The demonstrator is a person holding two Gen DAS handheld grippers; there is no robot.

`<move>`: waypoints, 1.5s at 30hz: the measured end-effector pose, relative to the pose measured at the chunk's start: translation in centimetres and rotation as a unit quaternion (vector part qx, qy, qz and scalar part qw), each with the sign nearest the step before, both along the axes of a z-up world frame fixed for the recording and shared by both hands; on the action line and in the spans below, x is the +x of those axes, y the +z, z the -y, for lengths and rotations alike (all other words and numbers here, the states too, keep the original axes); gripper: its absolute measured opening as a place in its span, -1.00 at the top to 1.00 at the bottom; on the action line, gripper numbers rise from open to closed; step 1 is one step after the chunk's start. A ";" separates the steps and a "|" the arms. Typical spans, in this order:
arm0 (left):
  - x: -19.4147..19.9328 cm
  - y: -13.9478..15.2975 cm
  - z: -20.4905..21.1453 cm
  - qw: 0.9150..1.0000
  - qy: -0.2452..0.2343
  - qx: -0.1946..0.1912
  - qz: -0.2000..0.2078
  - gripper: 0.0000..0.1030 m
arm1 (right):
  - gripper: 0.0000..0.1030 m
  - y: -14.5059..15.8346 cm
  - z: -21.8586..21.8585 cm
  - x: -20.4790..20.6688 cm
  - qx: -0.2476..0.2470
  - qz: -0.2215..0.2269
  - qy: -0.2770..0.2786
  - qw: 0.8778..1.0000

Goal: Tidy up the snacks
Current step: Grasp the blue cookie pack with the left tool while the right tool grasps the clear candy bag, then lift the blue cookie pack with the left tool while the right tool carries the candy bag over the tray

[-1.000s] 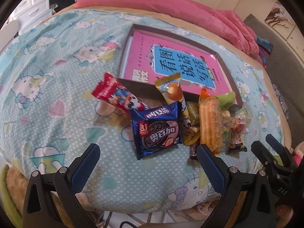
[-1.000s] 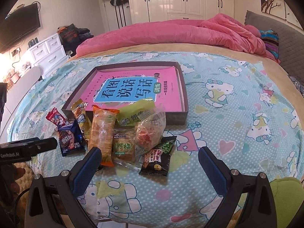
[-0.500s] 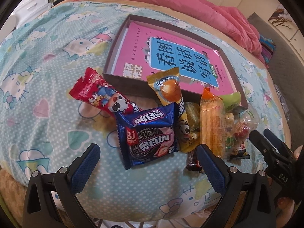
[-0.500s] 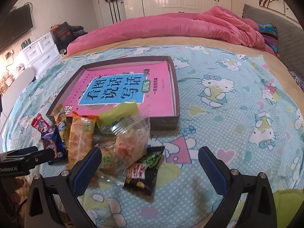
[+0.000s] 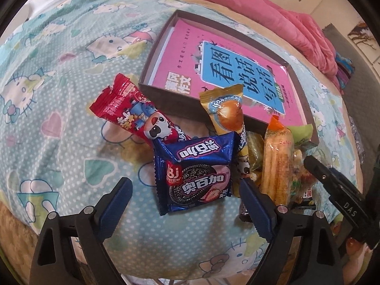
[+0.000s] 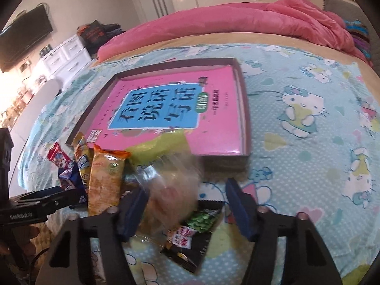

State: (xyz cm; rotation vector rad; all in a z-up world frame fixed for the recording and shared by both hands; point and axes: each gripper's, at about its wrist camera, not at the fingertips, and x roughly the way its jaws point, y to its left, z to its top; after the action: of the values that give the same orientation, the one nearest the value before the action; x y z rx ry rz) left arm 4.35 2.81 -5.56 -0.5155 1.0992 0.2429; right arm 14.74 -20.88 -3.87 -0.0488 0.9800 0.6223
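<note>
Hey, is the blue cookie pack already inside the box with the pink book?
No, the blue cookie pack lies on the bedsheet in front of the box, between the left gripper's closing jaws.

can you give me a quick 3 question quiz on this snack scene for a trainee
1. True or false: the blue cookie packet already lies inside the brown box.
2. What lies flat in that box? A) a pink book B) a towel C) a plate
3. Fill in: between the right gripper and its closing jaws sit a clear bag and a ____ snack packet.

Key: 1 false, it lies on the bedspread between the left gripper fingers; 2 A, pink book; 3 black.
</note>
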 end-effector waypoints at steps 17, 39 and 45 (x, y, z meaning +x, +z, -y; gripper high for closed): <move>1.2 -0.5 0.2 0.999 0.017 -0.032 -0.006 -0.12 | 0.20 1.0 0.7 -0.5 0.054 0.013 0.018 0.998; -2.6 3.1 0.0 0.998 -0.008 -0.029 0.051 -0.07 | 0.20 2.8 2.7 -0.7 0.095 0.044 -0.002 0.995; -2.5 4.9 -0.3 0.997 -0.011 -0.014 0.077 -0.07 | 0.20 3.4 3.0 -0.7 0.103 0.056 -0.009 0.993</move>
State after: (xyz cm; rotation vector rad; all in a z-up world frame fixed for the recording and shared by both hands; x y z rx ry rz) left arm 1.89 3.12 -0.62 -0.5373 0.9589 0.1665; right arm 14.04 -23.91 -0.48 0.1064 0.8031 0.6930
